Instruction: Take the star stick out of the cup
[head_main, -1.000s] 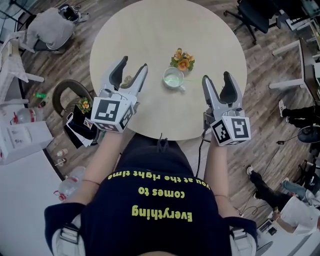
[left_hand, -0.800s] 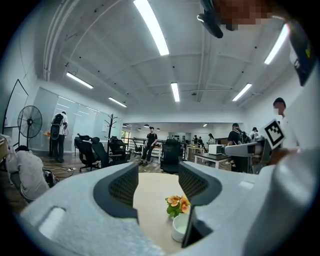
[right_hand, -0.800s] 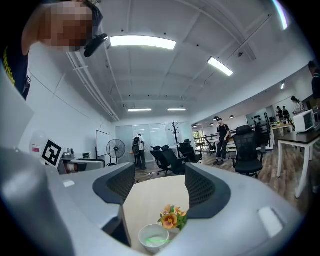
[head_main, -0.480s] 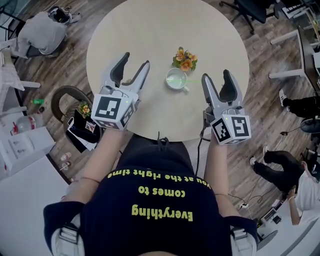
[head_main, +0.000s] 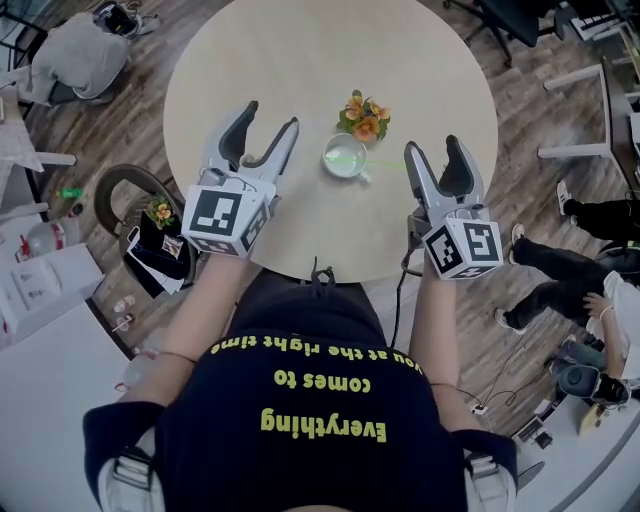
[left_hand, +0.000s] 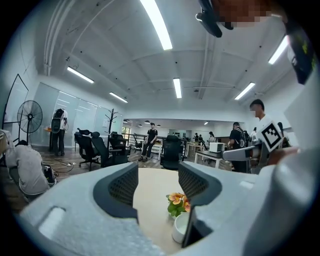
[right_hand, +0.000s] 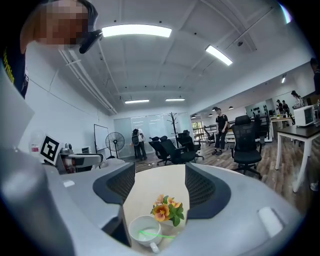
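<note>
Both jaw pairs stand spread and empty. The green star stick (right_hand: 156, 235) lies slanted in the white cup (head_main: 345, 157), free end overhanging the rim toward my right gripper (head_main: 433, 150) — nearer that end than the left gripper (head_main: 270, 118).

A round beige counter (head_main: 300, 60) stands on a wood-plank floor (head_main: 520, 110). Black office chairs (right_hand: 247, 137), a standing fan (left_hand: 29, 116) and a coat stand (left_hand: 111, 122) line white walls (right_hand: 75, 117) under ceiling strip lights (left_hand: 156, 22).
</note>
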